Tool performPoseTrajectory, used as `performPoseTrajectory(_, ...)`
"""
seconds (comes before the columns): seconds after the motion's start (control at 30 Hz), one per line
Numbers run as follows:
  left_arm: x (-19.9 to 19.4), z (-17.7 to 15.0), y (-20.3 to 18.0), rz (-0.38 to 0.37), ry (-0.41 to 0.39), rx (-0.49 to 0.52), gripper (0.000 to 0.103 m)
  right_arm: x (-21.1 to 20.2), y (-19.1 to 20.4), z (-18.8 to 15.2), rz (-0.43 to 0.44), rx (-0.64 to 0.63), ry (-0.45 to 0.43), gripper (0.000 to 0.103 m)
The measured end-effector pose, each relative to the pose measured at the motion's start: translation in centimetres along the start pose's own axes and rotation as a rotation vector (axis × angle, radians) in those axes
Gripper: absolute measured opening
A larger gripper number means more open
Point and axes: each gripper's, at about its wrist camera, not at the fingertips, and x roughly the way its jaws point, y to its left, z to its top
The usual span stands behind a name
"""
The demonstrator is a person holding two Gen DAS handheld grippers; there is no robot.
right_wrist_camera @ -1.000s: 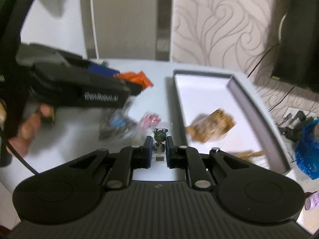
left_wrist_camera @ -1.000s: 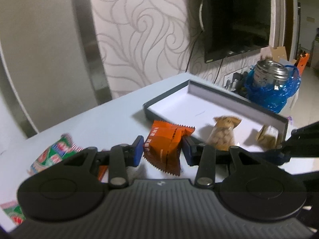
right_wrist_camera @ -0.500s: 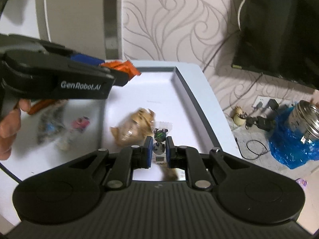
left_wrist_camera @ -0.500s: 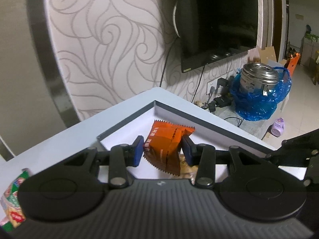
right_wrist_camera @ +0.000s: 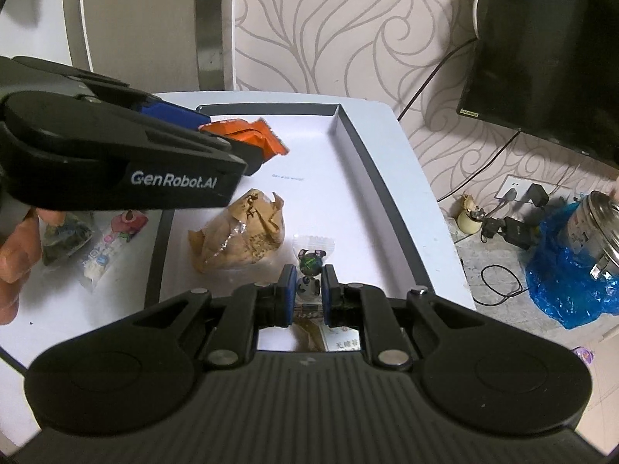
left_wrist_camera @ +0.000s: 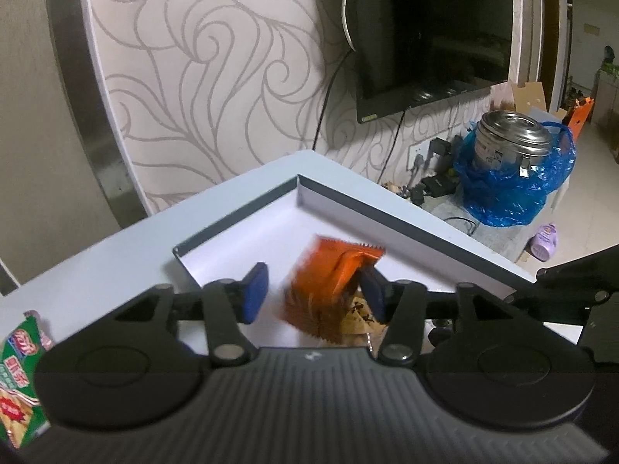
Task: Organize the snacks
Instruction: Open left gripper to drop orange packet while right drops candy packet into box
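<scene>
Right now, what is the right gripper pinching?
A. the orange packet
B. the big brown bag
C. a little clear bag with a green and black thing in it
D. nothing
C: the right gripper is shut on the little clear bag above the white tray, while the brown bag lies in the tray and the orange packet is at the other gripper.

Left gripper (left_wrist_camera: 313,297): I've carried it from the table over the tray (left_wrist_camera: 406,218); its jaws have just been opening.
Orange packet (left_wrist_camera: 329,282): blurred, no longer pinched, leaning against one pad.
Right gripper (right_wrist_camera: 305,290): now over the tray's near end.
</scene>
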Motion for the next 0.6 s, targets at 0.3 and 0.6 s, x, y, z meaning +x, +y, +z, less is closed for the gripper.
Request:
performPoseTrajectory(0.3,-1.4,-0.3,-0.1,0.02,-0.028,0.013,0.074,-0.9,0.5,-0.2,-0.026,0.022,-0.047,0.057)
performPoseTrajectory(0.6,-4.3,-1.8,1.2,0.029,-0.05,-0.01,0.074,-3.4,2.4,-0.4,-0.029,0.019,-0.11,0.068)
